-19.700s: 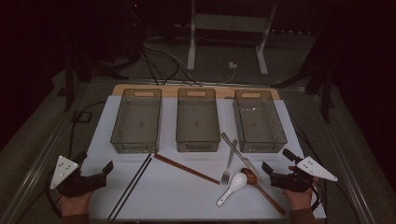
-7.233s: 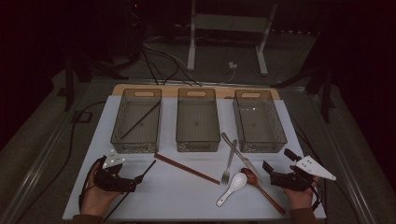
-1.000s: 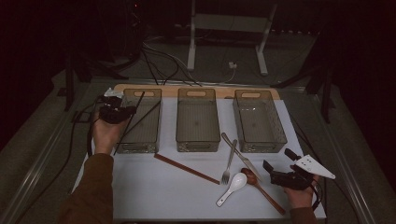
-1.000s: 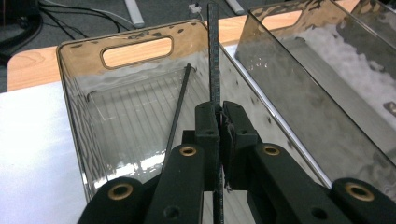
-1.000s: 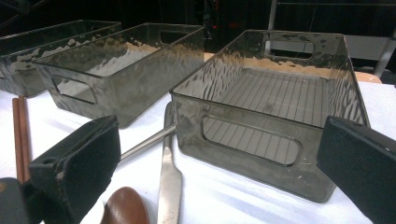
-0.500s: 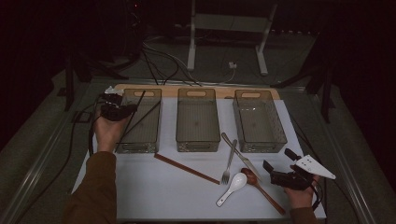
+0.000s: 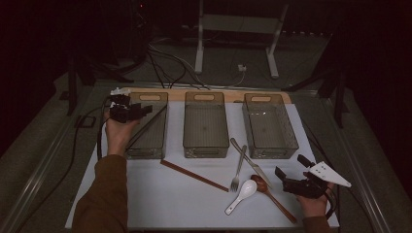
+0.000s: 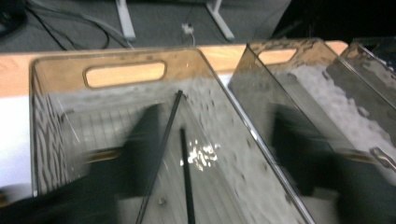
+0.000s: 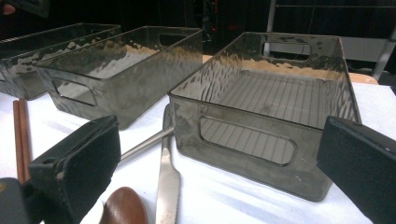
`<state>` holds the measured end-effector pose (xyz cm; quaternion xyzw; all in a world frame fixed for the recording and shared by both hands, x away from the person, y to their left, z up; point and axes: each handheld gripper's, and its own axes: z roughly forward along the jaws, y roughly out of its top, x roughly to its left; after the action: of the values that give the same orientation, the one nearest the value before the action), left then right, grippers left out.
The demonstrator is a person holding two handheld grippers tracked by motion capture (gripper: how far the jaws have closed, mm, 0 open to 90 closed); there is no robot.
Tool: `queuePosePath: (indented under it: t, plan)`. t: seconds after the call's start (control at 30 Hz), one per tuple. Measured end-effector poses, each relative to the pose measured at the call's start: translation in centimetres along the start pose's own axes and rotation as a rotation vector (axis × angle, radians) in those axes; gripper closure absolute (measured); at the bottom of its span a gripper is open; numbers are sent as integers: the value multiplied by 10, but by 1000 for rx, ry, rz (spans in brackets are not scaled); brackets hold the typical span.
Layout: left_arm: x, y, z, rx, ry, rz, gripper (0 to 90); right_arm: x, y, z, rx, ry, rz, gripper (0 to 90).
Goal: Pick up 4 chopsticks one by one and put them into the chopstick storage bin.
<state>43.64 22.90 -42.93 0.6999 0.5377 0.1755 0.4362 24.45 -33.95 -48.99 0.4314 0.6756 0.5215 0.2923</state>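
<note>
My left gripper (image 7: pixel 140 110) hovers over the far left corner of the left clear bin (image 7: pixel 145 151). Its jaws have just been opening and now stand apart, blurred in the left gripper view (image 8: pixel 219 158). Two black chopsticks (image 8: pixel 186 172) lie loose inside that bin (image 8: pixel 60 74) beneath the jaws, one tip leaning towards the far wall; the pads do not touch them. They run slantwise down the bin (image 7: pixel 148 127). My right gripper (image 7: pixel 291 170) rests at the table's front right, open and holding nothing (image 9: pixel 219 172).
A middle bin (image 7: pixel 205 145) and a right bin (image 7: pixel 269 148) stand beside the left one. In front lie brown chopsticks (image 7: pixel 194 175), a fork (image 7: pixel 237 170), a knife (image 7: pixel 250 161), a white spoon (image 7: pixel 241 194) and a wooden spoon (image 7: pixel 272 196). Cables run behind the table.
The left gripper carried the black chopsticks from the front left of the table to the left bin, and its jaws have now let them go there. The right hand has stayed put.
</note>
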Motion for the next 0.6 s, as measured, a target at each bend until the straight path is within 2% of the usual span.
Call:
queuePosePath:
  t: [0.07, 0.3, 0.47, 0.6]
  plan:
    - [-1, 0, -2, -11, 2, 4, 162, 0, 0, -1, -2, -1, 1, 0]
    - [-5, 0, -7, -15, -10, 26, 26, 1, 0, -1, 0, -1, -3, 0]
    - [-9, 0, -11, 4, -9, 50, 21, 1, 0, -1, 0, 1, -3, 0]
    - [-14, -1, -17, -3, -11, 61, 19, 1, 0, -1, -1, 0, -2, 0]
